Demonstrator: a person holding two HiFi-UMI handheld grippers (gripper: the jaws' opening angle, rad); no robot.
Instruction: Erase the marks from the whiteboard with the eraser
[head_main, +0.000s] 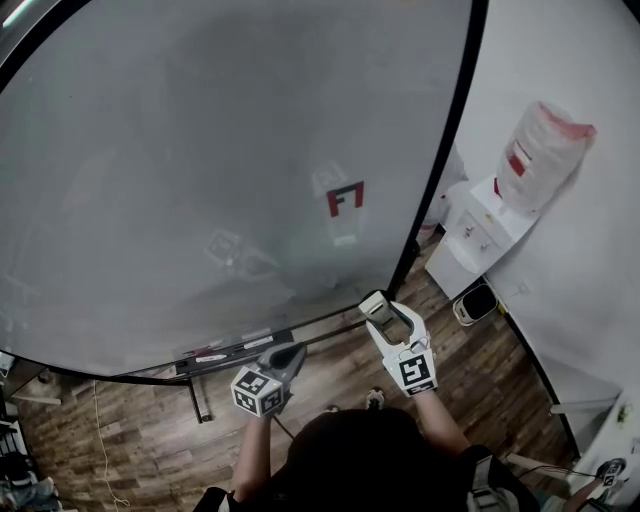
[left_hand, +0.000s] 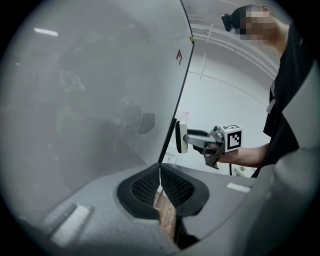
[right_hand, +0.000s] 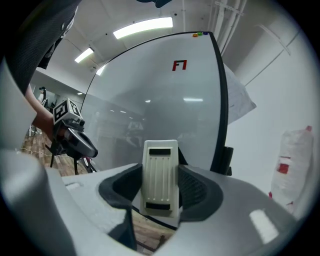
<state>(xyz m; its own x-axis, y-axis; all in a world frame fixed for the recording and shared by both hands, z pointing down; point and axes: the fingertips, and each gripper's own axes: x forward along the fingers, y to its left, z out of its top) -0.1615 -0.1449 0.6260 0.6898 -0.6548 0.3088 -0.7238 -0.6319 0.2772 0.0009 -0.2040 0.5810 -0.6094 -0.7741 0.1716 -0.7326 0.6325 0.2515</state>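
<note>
Gripping the eraser (right_hand: 160, 180) between its jaws, the right hand-held gripper (head_main: 383, 312) was close to the whiteboard (head_main: 220, 170), by its lower right frame. The left hand-held gripper (left_hand: 160, 176), jaws together and empty, was to its left.

A white water dispenser (head_main: 478, 235) stands against the white wall (head_main: 600, 270), its upturned bottle (head_main: 540, 150) wrapped in clear plastic and bearing a red label. A small, dark-centred bin (head_main: 477, 303) sits just beside it on the wood-plank floor (head_main: 490, 375). Strip lights (right_hand: 142, 27) glow on the ceiling overhead.
</note>
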